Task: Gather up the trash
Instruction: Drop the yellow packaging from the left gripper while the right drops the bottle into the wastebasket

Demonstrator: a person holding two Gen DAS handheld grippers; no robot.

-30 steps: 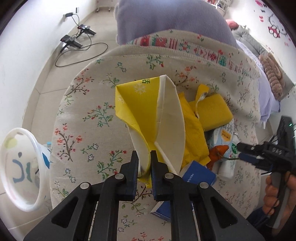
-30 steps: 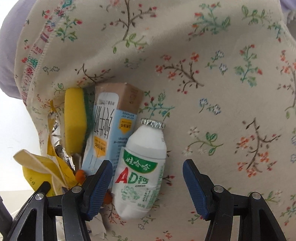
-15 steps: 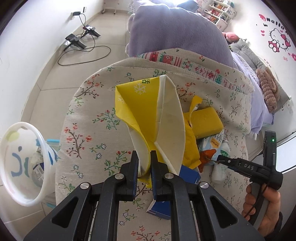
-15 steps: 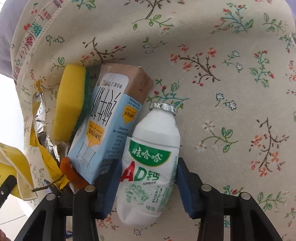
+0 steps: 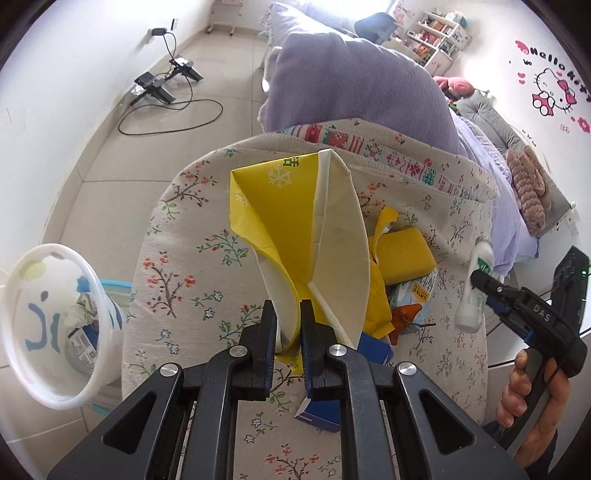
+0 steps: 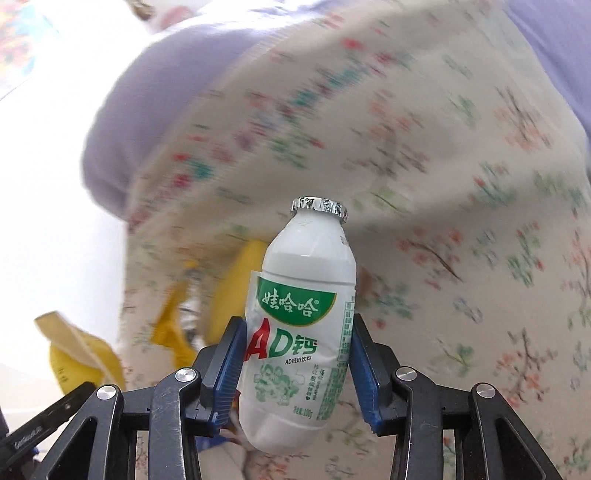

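At centre frame, our right gripper, jaws having just closed on the milk bottle, lifts it off the cloth; our left gripper pinches the yellow carton; both await the bin, lower left.

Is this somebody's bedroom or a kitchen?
Most likely a bedroom, maybe a child's. There is a bed with a purple blanket, a cartoon cat sticker on the wall, and a shelf of small things at the back. No stove or sink shows.

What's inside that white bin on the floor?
Looking into the white bin from the left wrist view: crumpled pale paper and a printed packet lie near the bottom. Its wall covers whatever lies deeper.
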